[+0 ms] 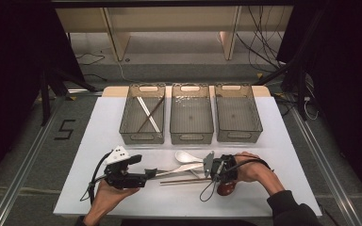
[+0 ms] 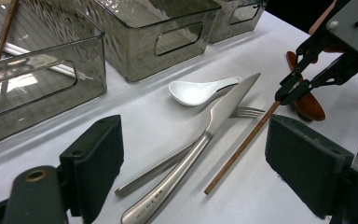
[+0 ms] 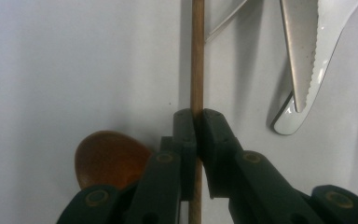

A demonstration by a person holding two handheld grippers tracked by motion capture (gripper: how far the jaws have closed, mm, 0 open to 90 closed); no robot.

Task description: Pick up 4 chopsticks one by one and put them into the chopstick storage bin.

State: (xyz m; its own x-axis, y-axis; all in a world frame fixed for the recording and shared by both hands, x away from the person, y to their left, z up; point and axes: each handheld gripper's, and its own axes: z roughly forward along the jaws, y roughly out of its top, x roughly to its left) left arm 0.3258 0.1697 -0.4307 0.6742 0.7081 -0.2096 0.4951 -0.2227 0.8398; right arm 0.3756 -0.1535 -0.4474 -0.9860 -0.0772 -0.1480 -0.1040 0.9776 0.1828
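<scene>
near the white table's front edge, right gripper clenched on thin brown wooden chopstick; left gripper released, bare tabletop around; knife engraving unreadable.

Three bins stand in a row at the far side of the table: the left bin has sticks lying crossed in it, with the middle bin and the right bin beside it. Nearer the person, the spoon lies behind the knife, which crosses over the fork. The chopstick lies in front of the knife, and the wooden spoon sits at its right end.
</scene>
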